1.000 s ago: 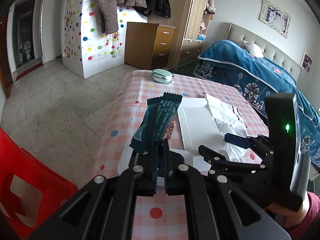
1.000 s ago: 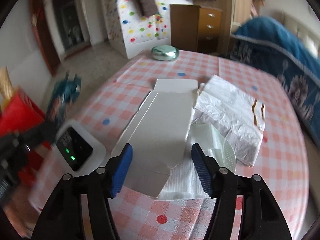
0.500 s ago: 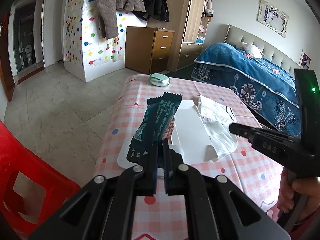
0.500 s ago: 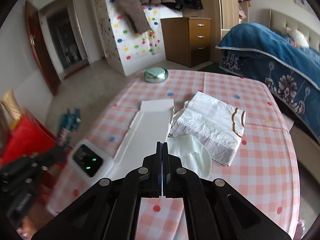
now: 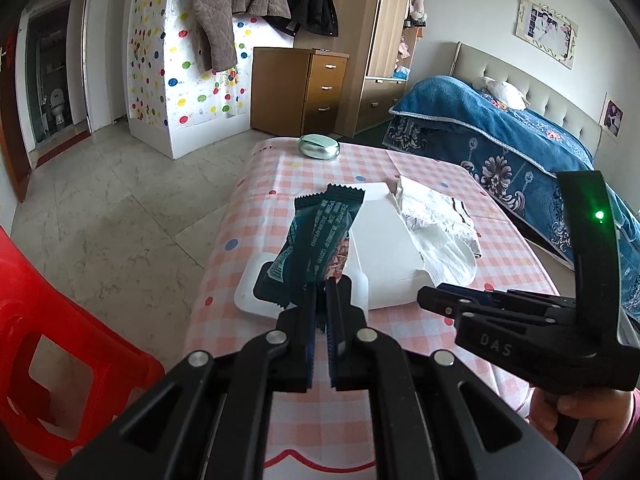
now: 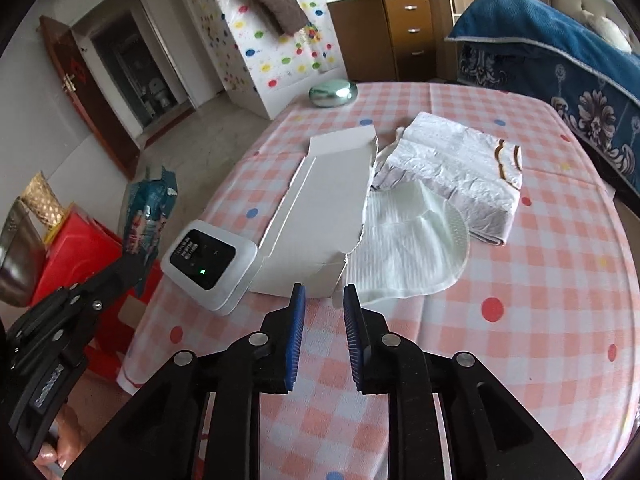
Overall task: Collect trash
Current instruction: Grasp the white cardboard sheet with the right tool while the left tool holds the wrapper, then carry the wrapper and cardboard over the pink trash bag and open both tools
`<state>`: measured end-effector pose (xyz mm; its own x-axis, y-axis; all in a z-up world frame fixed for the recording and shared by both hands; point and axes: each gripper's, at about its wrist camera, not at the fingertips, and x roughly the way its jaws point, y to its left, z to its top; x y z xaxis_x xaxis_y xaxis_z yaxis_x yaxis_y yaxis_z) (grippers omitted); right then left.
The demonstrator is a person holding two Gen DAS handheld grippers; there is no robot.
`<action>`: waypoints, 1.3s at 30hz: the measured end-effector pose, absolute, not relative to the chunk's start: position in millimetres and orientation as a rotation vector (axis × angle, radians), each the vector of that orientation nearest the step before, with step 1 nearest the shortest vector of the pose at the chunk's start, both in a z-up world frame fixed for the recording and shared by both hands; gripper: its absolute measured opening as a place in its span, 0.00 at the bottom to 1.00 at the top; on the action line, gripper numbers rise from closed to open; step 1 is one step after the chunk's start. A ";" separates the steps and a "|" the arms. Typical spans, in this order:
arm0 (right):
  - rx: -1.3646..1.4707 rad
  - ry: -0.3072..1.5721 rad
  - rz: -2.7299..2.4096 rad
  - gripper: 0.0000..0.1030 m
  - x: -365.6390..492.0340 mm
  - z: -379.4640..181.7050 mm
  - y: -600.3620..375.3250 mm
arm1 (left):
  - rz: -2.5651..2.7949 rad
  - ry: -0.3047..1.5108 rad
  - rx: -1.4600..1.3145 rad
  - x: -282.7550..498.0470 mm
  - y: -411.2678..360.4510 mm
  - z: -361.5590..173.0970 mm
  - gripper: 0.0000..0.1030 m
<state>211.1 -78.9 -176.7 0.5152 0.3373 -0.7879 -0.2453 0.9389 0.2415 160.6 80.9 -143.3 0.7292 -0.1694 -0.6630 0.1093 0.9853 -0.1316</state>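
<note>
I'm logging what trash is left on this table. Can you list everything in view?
snack wrappers: two, dark green, held in left tongs
flattened carton: one, white, table centre
crumpled bag: one, white, right of carton
mesh sheet: one, pale, near edge
device: one, white, left of carton
tin: one, green, far edge
tablecloth: one, pink check
stool: one, red, floor
left tongs: shut on wrappers
right tongs: just opening, empty

Soft even daylight, sharp focus, strong fisheye bending, dark corners
</note>
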 end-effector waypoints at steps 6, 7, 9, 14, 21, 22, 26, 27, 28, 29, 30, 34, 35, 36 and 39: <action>0.115 0.944 0.341 0.11 217.8 -179.0 -71.8 | -0.149 0.743 -0.086 161.2 84.1 -144.5 0.03; 0.114 0.915 0.336 0.09 213.4 -172.0 -73.6 | -0.149 0.741 -0.084 159.8 84.1 -143.6 0.03; 0.107 0.869 0.329 0.01 206.8 -163.4 -77.7 | -0.150 0.732 -0.080 155.7 83.0 -139.1 0.03; 0.100 0.755 0.310 0.00 176.9 -124.4 -96.8 | -0.175 0.694 -0.069 137.4 69.5 -121.8 0.03; 0.106 0.706 0.261 0.00 136.0 -102.7 -138.2 | -0.271 0.665 -0.032 105.0 16.7 -108.5 0.03; 0.108 0.703 0.249 0.00 127.2 -100.9 -146.9 | -0.287 0.665 -0.028 101.6 8.7 -108.2 0.03; 0.132 0.701 0.196 0.00 100.3 -89.7 -177.9 | -0.364 0.665 -0.015 86.5 -29.0 -110.3 0.03; 0.136 0.703 0.188 0.00 94.8 -88.5 -183.0 | -0.387 0.665 -0.011 82.1 -39.1 -111.3 0.03; 0.140 0.704 0.175 0.00 86.0 -88.3 -191.4 | -0.417 0.664 -0.005 76.2 -52.5 -113.0 0.03; 0.138 0.702 0.152 0.00 74.6 -88.1 -202.8 | -0.433 0.664 -0.001 73.1 -58.9 -114.0 0.03; 0.140 0.700 0.121 0.00 60.5 -88.6 -215.9 | -0.458 0.664 0.005 68.7 -69.5 -115.0 0.03; 0.154 0.701 0.056 0.00 33.3 -93.8 -241.4 | -0.560 0.662 0.044 51.1 -112.5 -119.0 0.03; 0.160 0.699 0.013 0.00 18.3 -95.0 -254.5 | -0.580 0.664 0.051 47.8 -121.2 -120.3 0.03; 0.164 0.699 -0.006 0.00 11.8 -96.8 -260.0 | -0.613 0.666 0.061 43.6 -134.8 -121.5 0.03; 0.199 0.706 -0.113 0.00 -17.2 -101.4 -289.1 | -0.676 0.666 0.089 33.6 -163.4 -123.7 0.03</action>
